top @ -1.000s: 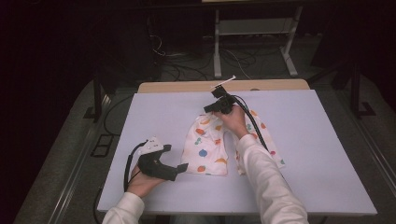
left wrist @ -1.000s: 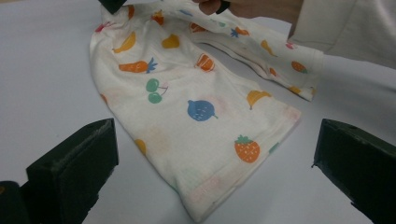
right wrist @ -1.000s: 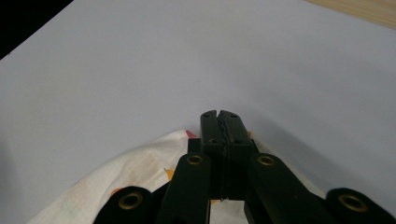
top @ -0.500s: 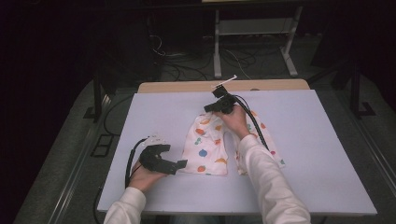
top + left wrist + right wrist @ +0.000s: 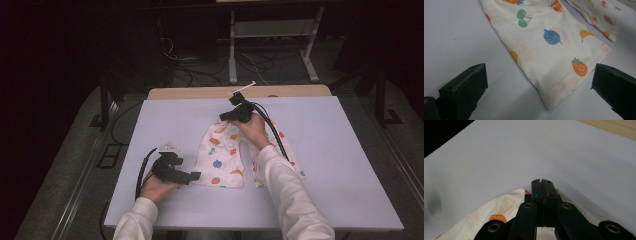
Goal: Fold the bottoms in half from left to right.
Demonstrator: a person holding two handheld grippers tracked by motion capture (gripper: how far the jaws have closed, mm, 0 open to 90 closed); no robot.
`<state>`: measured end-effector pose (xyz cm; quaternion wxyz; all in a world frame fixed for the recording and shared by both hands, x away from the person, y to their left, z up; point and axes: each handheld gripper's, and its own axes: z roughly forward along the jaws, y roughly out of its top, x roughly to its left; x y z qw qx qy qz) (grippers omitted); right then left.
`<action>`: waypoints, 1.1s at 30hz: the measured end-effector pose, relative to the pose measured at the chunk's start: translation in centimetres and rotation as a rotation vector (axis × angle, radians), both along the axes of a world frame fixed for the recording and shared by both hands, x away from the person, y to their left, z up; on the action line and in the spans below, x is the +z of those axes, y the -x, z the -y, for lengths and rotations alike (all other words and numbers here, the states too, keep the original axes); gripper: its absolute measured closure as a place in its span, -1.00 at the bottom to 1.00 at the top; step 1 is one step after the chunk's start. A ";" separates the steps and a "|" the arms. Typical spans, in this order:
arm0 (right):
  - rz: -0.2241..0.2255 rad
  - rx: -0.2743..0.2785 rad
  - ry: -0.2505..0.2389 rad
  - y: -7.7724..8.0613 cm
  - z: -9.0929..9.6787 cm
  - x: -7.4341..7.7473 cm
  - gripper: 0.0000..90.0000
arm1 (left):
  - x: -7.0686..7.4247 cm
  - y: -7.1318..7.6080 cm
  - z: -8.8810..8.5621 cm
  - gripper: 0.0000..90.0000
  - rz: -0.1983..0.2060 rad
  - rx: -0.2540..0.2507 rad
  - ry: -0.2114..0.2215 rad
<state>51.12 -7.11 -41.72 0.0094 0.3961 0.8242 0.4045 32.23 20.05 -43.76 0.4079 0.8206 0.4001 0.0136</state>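
Observation:
A white cloth (image 5: 220, 155) printed with coloured fruit lies spread in the middle of the pale table (image 5: 340, 165). My right gripper (image 5: 223, 118) sits at the cloth's far edge. In the right gripper view its jaws (image 5: 542, 182) are pressed together on the cloth's hem (image 5: 499, 207). My left gripper (image 5: 195, 175) rests low at the cloth's near left corner, jaws wide apart. In the left gripper view the corner of the cloth (image 5: 549, 45), with a strawberry print, lies between the open jaws (image 5: 538, 77) without touching them.
A wooden strip (image 5: 210, 93) runs along the table's far edge. Beyond it the dark floor holds cables (image 5: 175, 60) and a metal stand (image 5: 270, 40). The right gripper's cable (image 5: 274, 135) trails over the cloth beside the forearm.
My left gripper has edged slightly in toward the cloth's near left corner and lower. The right gripper and the cloth have stayed put.

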 end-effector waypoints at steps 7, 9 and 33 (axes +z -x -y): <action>0.004 0.000 -0.019 0.2 0.4 0.1 0.96 | -0.1 0.0 0.0 -0.88 -0.012 -0.003 0.002; 0.003 -0.003 -0.024 0.2 0.5 0.1 0.96 | -0.2 0.0 0.1 -0.86 -0.024 -0.007 -0.007; 0.030 -0.015 -0.029 0.4 0.5 0.2 0.96 | -1.1 0.1 -1.2 0.29 -0.103 -0.050 0.065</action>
